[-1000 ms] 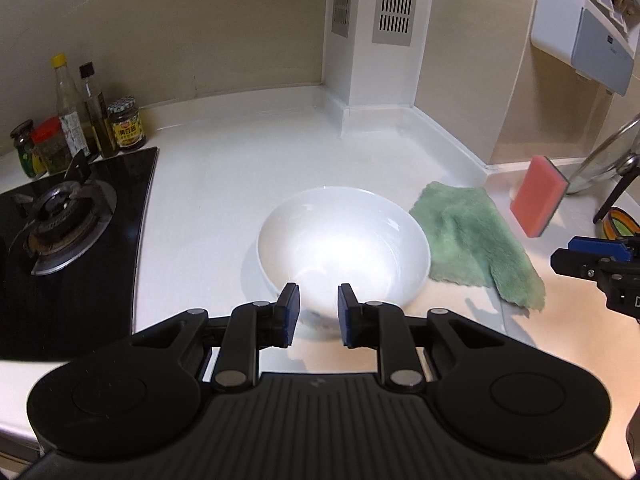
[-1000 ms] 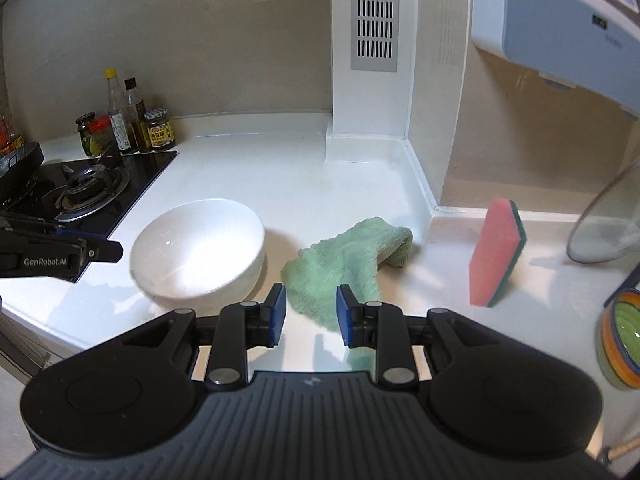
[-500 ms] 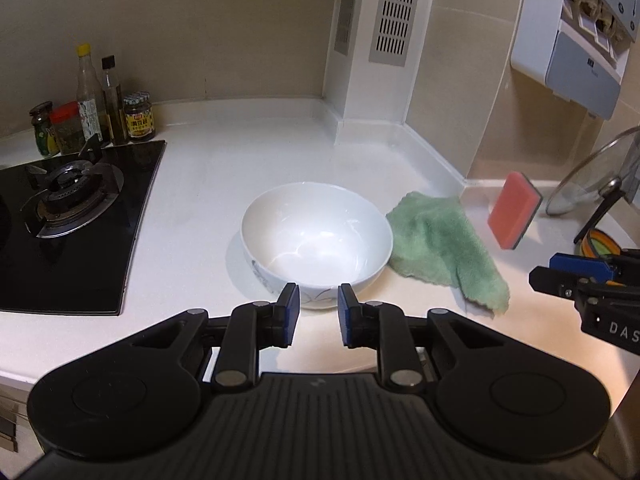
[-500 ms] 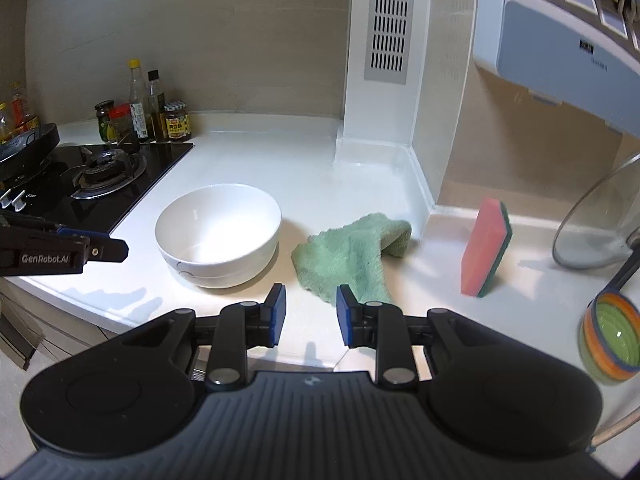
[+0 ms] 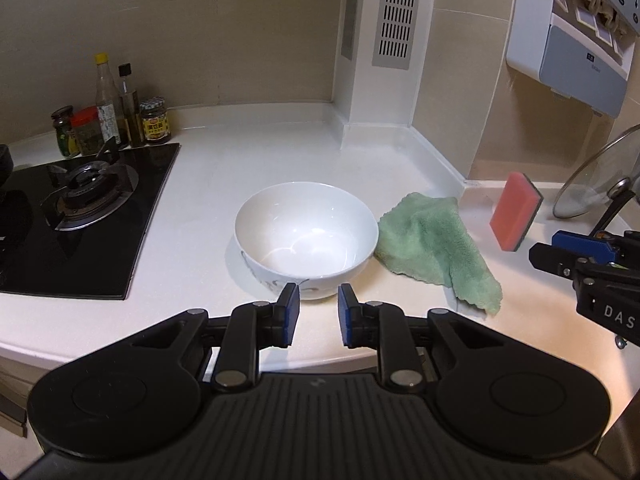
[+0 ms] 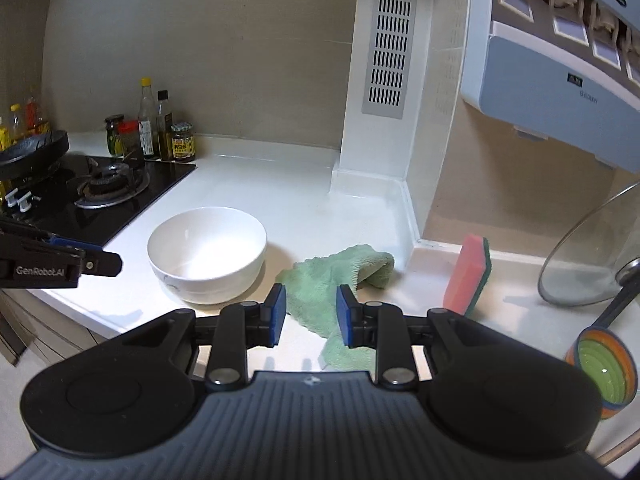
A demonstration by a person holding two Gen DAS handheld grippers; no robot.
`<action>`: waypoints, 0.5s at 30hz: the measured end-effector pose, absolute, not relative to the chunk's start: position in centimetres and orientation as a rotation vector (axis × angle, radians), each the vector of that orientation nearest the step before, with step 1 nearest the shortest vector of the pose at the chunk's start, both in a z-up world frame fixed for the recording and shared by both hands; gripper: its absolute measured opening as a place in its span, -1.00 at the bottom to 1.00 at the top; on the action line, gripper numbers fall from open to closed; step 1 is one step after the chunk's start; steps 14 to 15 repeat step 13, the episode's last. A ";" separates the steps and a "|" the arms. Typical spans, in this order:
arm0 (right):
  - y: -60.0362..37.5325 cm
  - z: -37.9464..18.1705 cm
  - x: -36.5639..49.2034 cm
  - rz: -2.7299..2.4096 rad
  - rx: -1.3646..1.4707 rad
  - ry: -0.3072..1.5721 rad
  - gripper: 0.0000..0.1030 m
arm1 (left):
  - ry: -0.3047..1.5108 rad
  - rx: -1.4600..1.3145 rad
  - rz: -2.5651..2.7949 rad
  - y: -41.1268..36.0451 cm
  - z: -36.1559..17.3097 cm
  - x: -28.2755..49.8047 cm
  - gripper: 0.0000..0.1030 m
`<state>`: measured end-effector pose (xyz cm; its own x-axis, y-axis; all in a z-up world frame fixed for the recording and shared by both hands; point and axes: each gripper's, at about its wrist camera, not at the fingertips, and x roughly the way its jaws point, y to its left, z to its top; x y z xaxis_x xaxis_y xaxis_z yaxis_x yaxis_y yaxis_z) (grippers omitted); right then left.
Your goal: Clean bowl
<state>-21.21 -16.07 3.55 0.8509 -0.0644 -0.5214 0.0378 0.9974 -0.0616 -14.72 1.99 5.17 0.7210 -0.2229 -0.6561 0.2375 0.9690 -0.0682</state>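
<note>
Two grippers, left point(image 5: 318, 312) and right point(image 6: 310, 314), are held parted and empty; the glazed bowl point(image 5: 306, 236), rigid, slick, breakable, is best pinched at its rim, the limp green cloth point(image 6: 340, 276) anywhere.

Just ahead of the left gripper point(image 5: 318, 314) a bowl point(image 5: 306, 236) stood upright on the countertop point(image 5: 248, 168), with a gas hob point(image 5: 76, 216) to its left and a cluster of bottles and jars point(image 5: 116, 120) behind the hob against the wall. A crumpled cloth point(image 5: 432, 240) lay just right of the bowl, directly ahead of and partly beneath the right gripper point(image 6: 311, 316). Farther right of that gripper a sponge point(image 6: 468, 276) stood on edge, beyond it a glass lid point(image 6: 588, 256) leaned at the wall, and nested measuring cups point(image 6: 600, 376) hung near the right edge.
</note>
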 end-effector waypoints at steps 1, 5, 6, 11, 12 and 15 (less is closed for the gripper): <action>-16.1 3.4 -21.3 -0.051 -0.045 0.551 -0.56 | 0.723 0.019 -0.244 1.9 5.2 -14.9 -0.51; -16.1 3.1 -21.3 -0.040 -0.044 0.560 -0.56 | 0.714 0.029 -0.222 1.6 5.3 -15.9 -0.51; -16.1 3.0 -21.4 -0.045 -0.047 0.557 -0.56 | 0.714 0.030 -0.216 1.5 5.3 -16.1 -0.51; -15.8 2.7 -21.5 -0.027 -0.045 0.562 -0.56 | 0.701 0.028 -0.216 1.1 5.4 -16.8 -0.51; -15.7 2.7 -21.5 -0.025 -0.044 0.561 -0.56 | 0.697 0.025 -0.214 1.1 5.4 -16.8 -0.51; -15.7 2.7 -21.5 -0.024 -0.042 0.560 -0.56 | 0.693 0.022 -0.212 1.0 5.5 -16.9 -0.51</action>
